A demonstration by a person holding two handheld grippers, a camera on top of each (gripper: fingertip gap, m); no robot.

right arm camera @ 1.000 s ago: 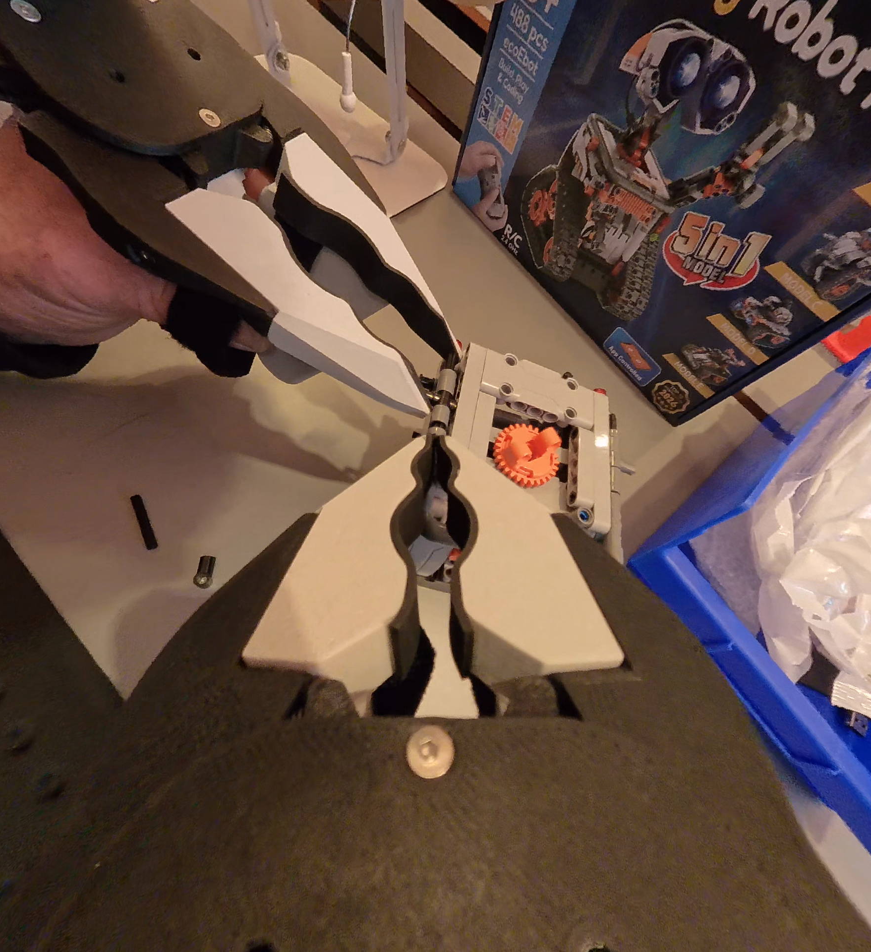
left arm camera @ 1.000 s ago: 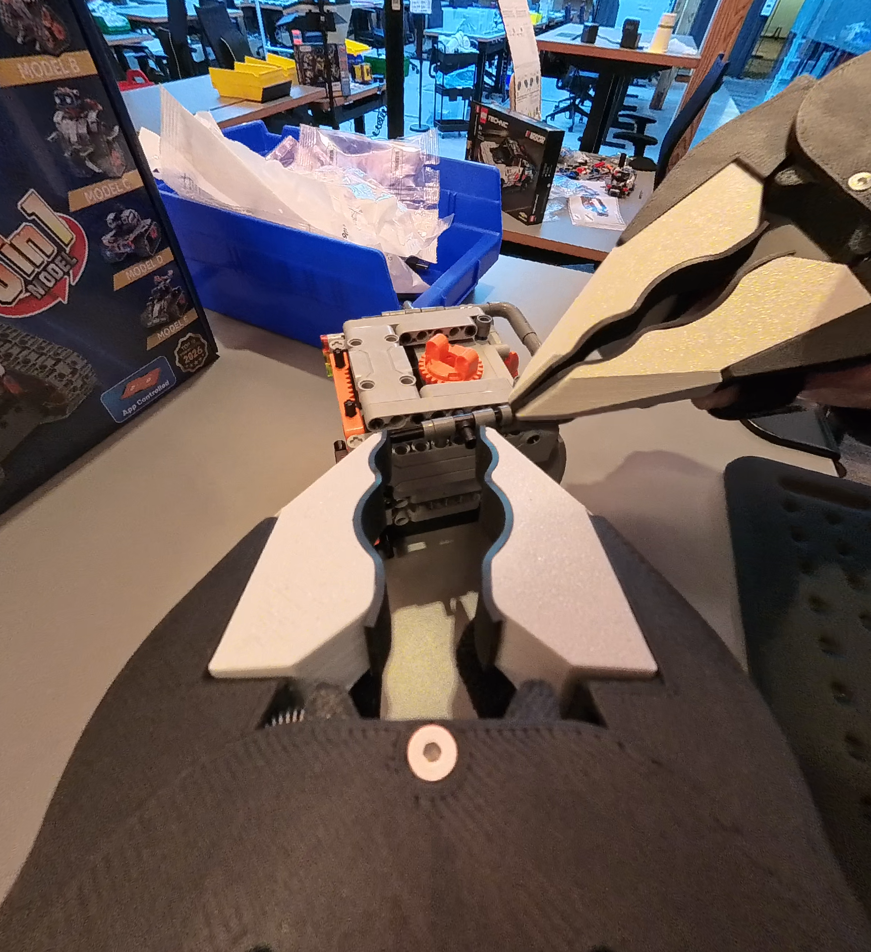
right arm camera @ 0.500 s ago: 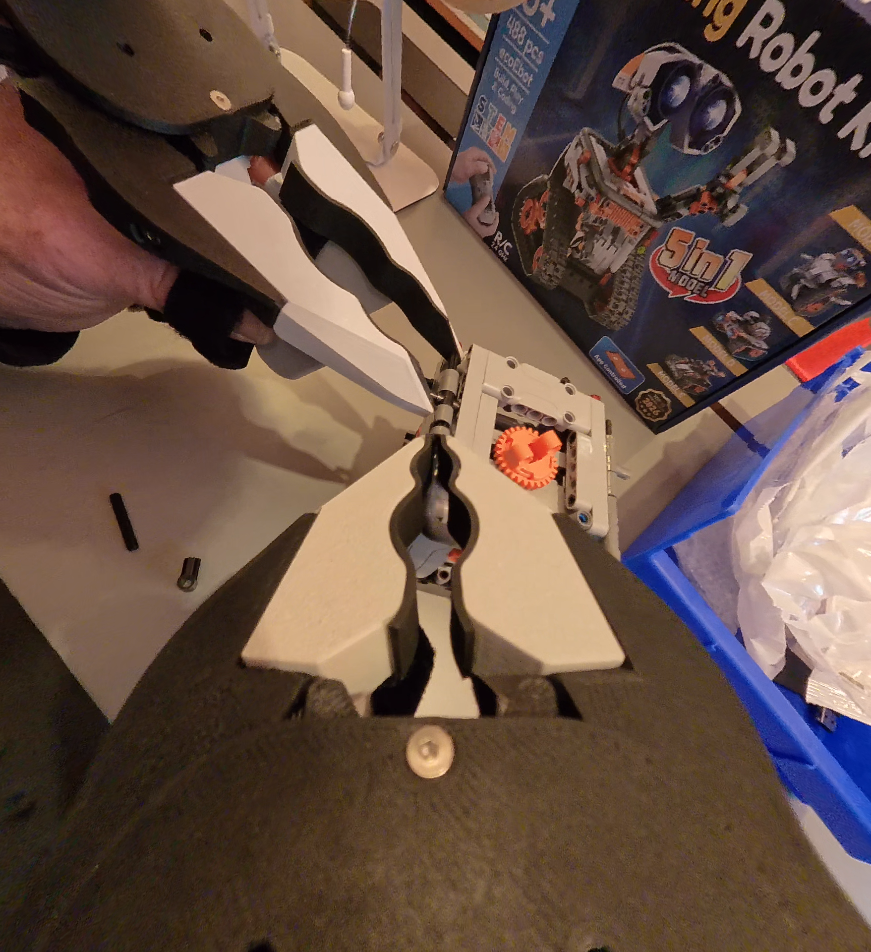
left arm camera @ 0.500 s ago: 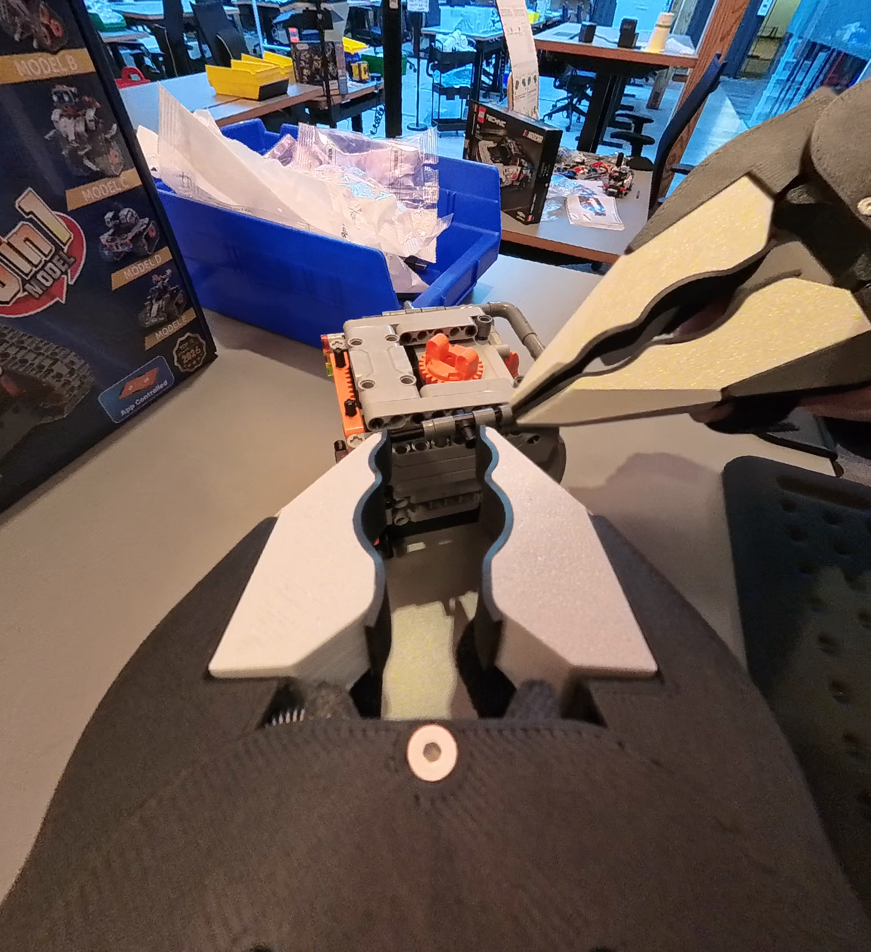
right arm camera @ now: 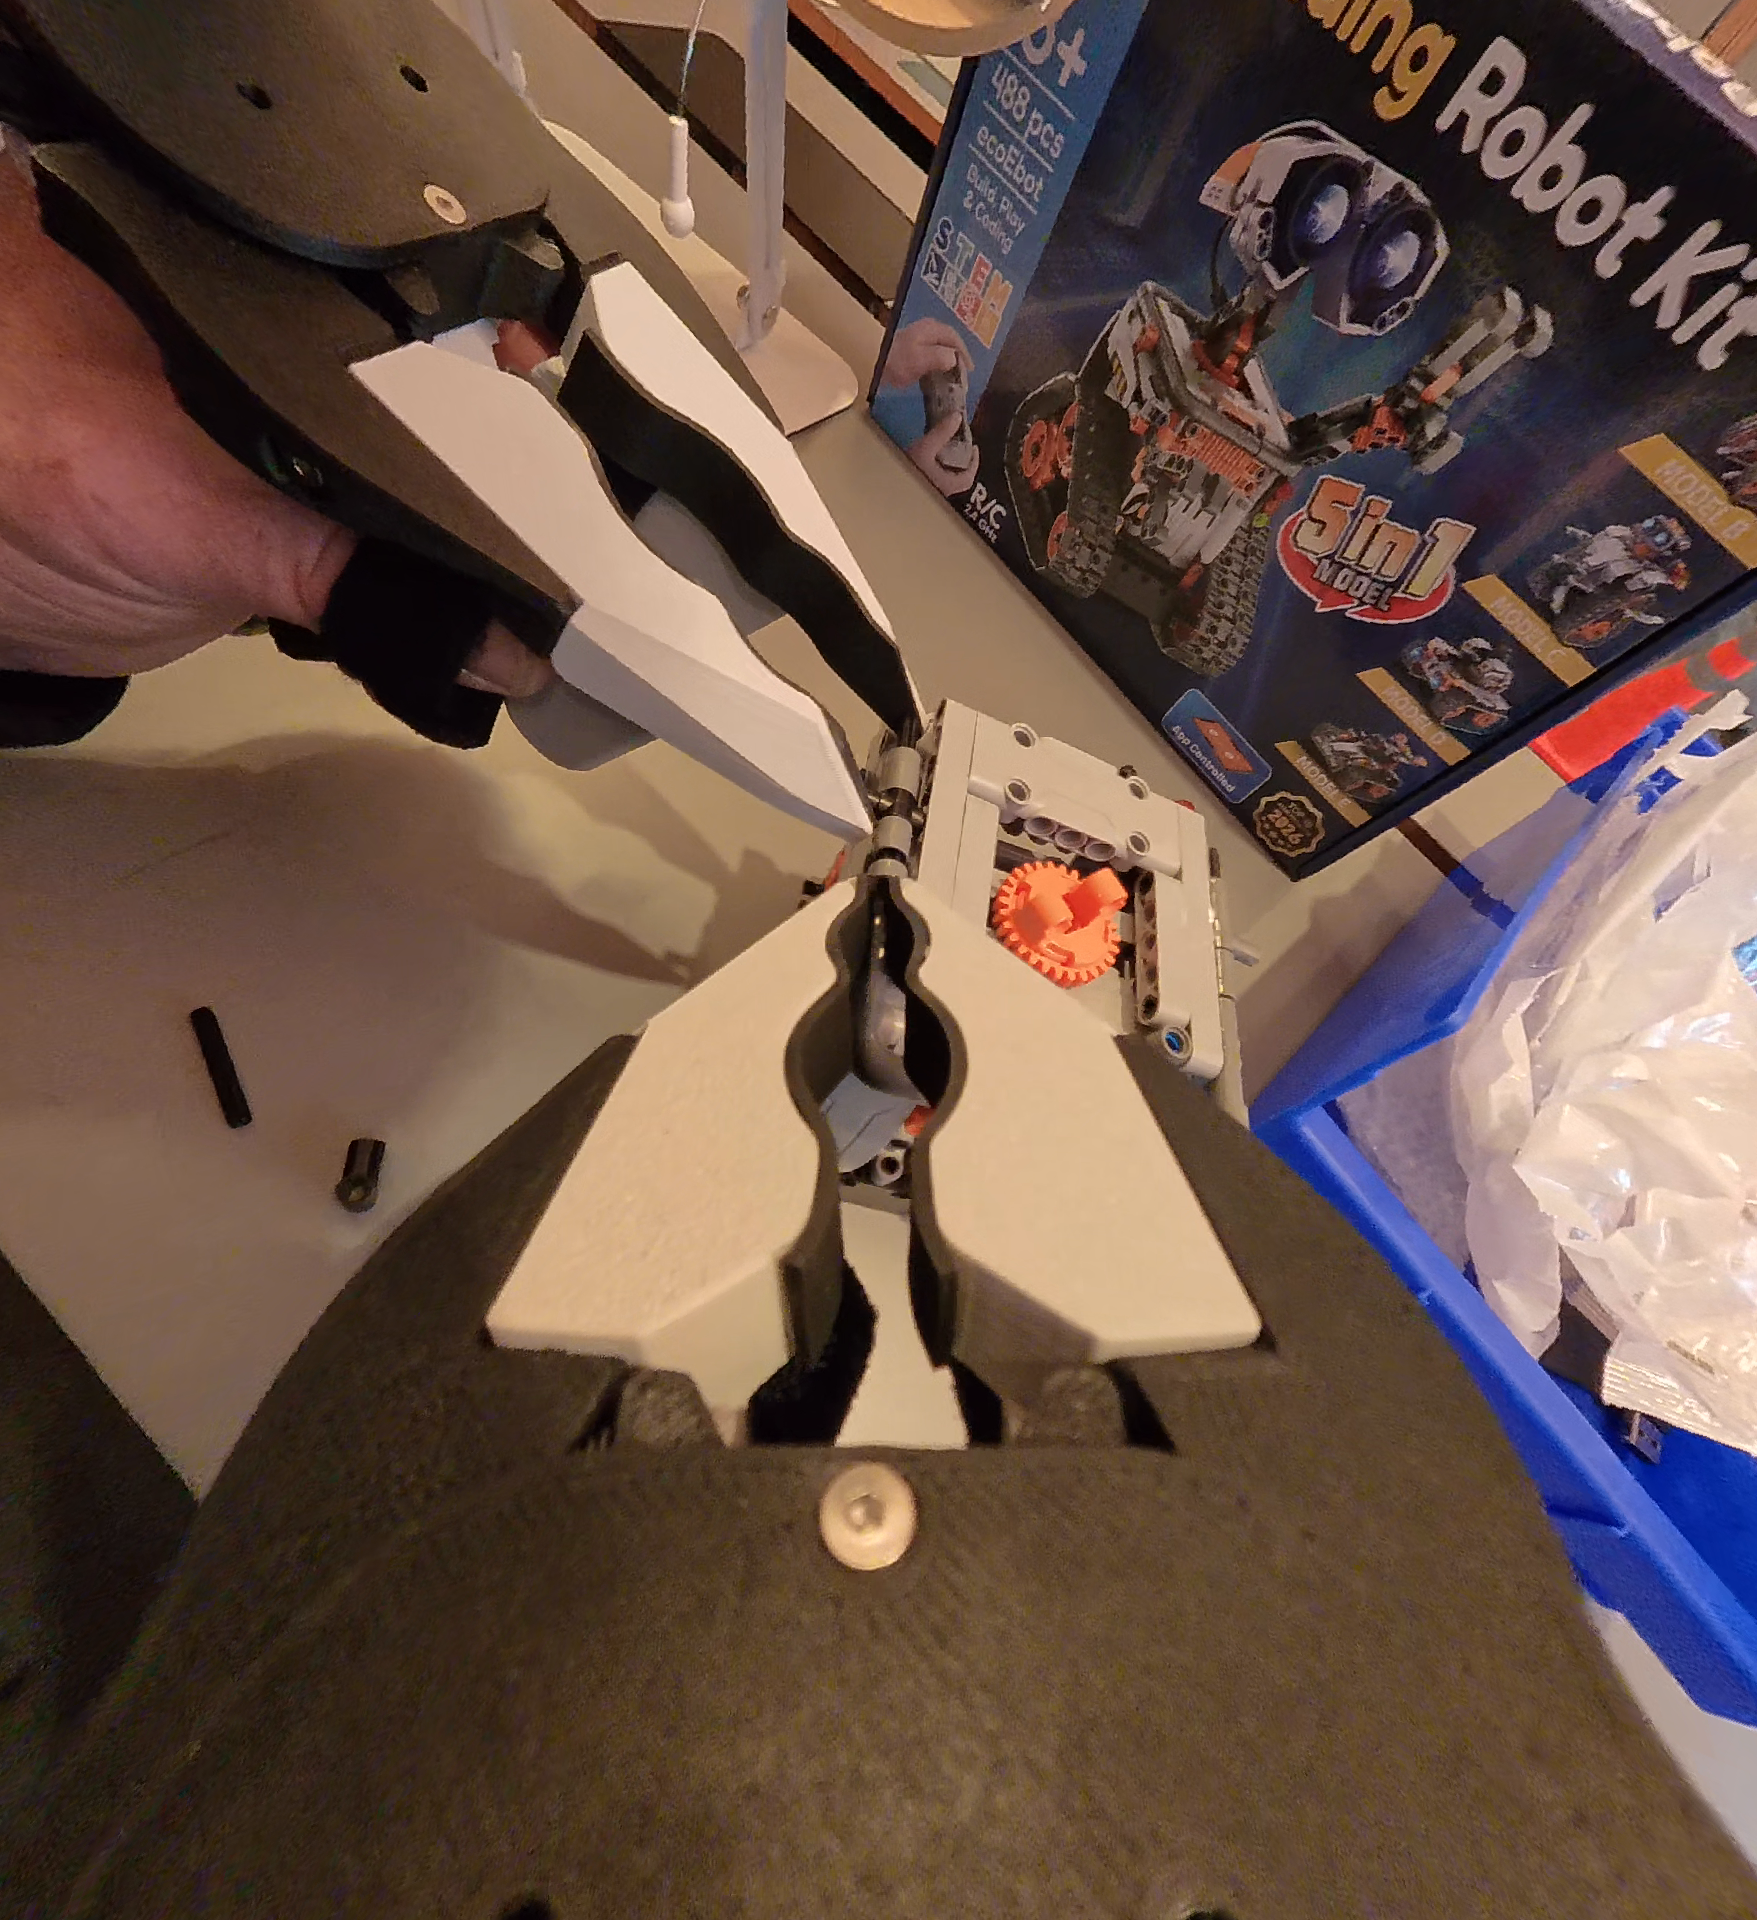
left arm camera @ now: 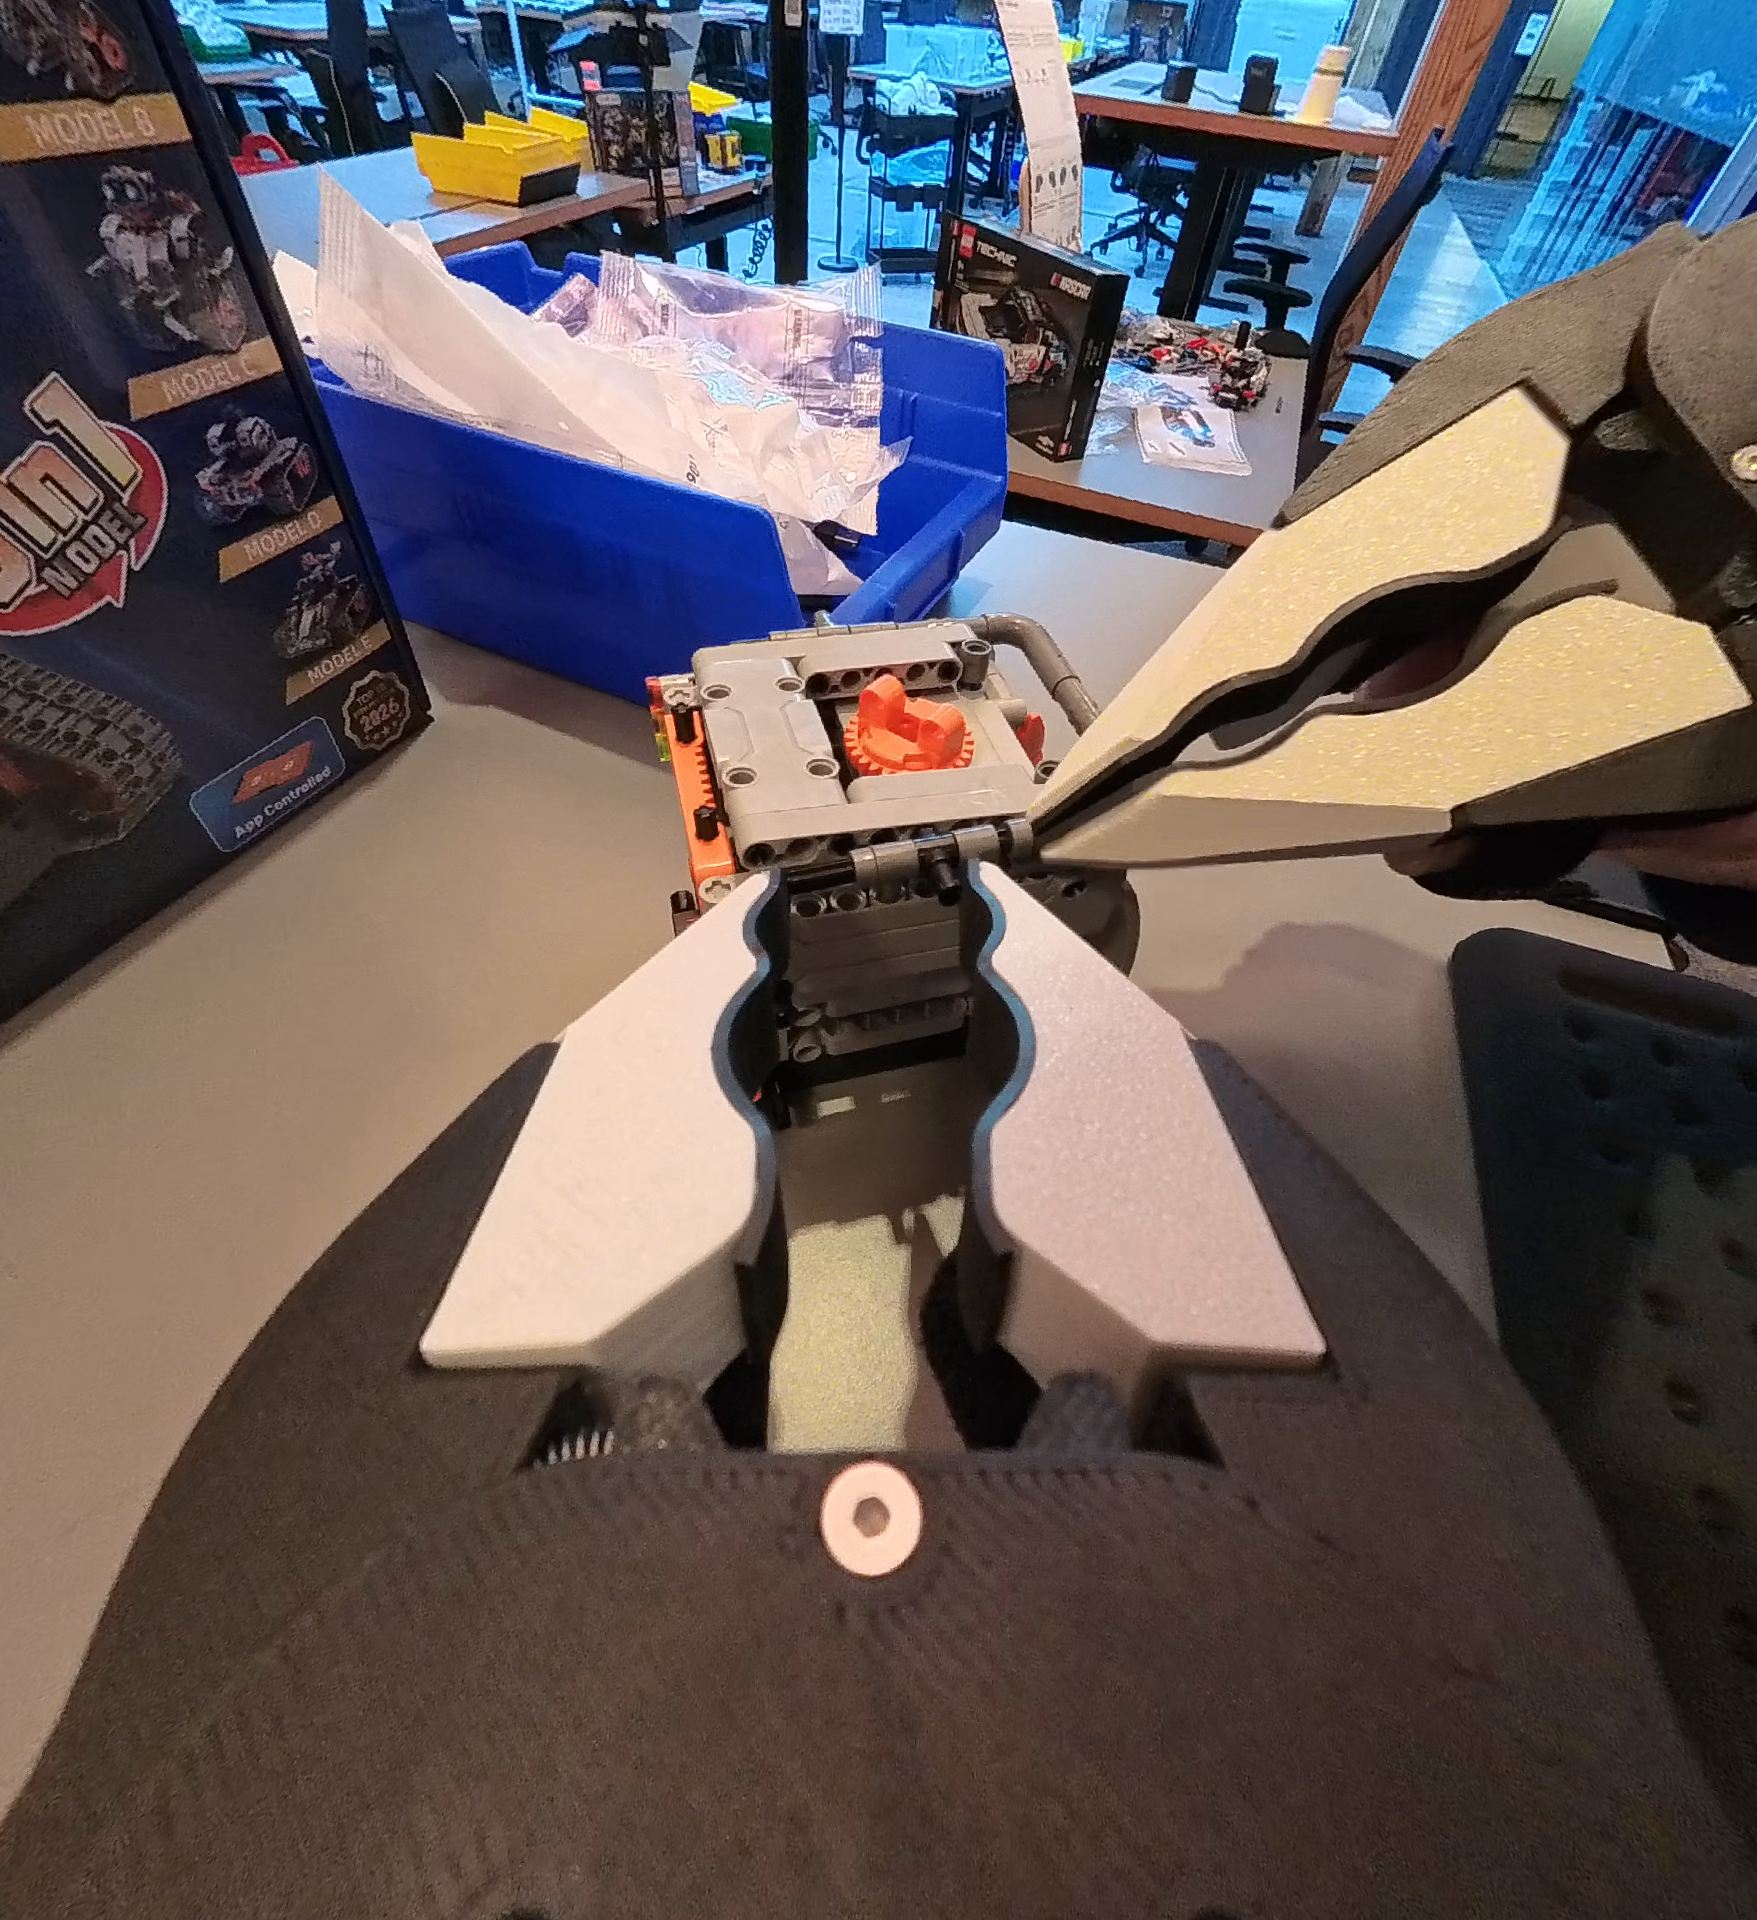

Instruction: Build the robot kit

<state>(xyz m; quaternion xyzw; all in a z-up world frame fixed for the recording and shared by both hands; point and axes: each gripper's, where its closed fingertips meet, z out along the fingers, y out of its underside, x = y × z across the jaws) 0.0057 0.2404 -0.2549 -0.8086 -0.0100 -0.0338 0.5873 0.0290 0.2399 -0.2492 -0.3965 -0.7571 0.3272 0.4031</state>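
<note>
A grey brick assembly with an orange gear on top stands on the table. My left gripper is shut on its dark lower stack, one finger on each side. My right gripper comes in from the right, shut, with its tips pinching the end of a small grey connector bar on the assembly's near top edge. In the right wrist view the right gripper meets that bar beside the gear. The left gripper reaches in from the upper left, held by a hand.
A blue bin of plastic bags stands behind the assembly. A dark printed kit box stands to the left. A black perforated mat lies at the right. A loose black axle and a small black pin lie on the table. Left and right tips are no more than a few centimetres apart. From either gripper's tips it is about 15 centimeters to the small black pin.
Both grippers keep their hold on the assembly. The right gripper has shifted slightly, so its view now shows more of the box and bin.
</note>
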